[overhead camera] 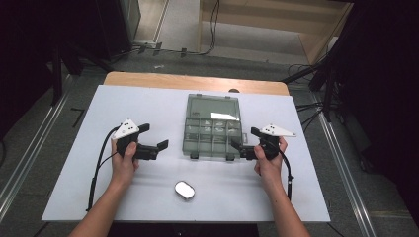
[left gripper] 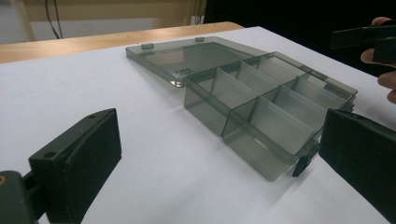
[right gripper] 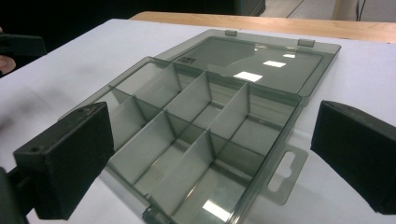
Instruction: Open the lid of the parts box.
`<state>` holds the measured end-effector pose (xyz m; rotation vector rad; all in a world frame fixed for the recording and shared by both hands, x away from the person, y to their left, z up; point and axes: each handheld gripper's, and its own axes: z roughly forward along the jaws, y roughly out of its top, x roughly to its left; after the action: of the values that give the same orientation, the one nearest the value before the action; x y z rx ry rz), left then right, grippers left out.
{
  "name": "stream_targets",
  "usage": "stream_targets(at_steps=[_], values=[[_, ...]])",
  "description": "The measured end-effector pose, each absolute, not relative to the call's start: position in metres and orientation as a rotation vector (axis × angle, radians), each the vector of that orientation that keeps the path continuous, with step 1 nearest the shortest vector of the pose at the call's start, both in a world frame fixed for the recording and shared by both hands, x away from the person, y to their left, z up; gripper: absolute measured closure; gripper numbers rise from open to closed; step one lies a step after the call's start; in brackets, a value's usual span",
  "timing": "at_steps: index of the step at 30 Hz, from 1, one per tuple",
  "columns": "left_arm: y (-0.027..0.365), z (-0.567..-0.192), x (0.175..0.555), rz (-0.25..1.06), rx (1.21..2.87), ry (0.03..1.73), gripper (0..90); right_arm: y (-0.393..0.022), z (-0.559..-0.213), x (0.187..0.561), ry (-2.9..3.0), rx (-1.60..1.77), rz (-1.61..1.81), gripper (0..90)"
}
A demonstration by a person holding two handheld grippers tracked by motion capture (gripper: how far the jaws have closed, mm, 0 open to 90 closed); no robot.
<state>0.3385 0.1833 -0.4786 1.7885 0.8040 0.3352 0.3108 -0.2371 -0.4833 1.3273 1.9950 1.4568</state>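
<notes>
White tabletop [overhead camera: 148, 197], smooth; left gripper [overhead camera: 157, 149] hovers with jaws spread wide, empty. Centre, smoky translucent plastic compartment box [overhead camera: 212, 132] lies open, lid flat, its embossed mark unreadable. Right gripper [overhead camera: 238, 147] gapes beside it.

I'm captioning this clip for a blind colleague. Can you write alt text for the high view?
An open, smoky-clear compartment box lies in the middle of a white table, lid folded flat away from the person, compartments apparently empty. The left tool and right tool, each held in a hand, flank its near corners with jaws open. A small shiny oval object sits nearer the person.
</notes>
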Motion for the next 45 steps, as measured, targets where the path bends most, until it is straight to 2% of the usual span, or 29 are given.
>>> stream_targets(at_steps=[22, 45], values=[[0.229, -0.484, 0.289, 0.37, 1.775, 0.823, 0.0, -0.21, -0.48, 0.265, 2.081, 1.259, 1.503, 0.0], [0.277, -0.488, 0.258, 0.411, 1.777, 0.881, 0.0, -0.191, -0.474, 0.259, 2.154, 1.161, 1.509, 0.0]])
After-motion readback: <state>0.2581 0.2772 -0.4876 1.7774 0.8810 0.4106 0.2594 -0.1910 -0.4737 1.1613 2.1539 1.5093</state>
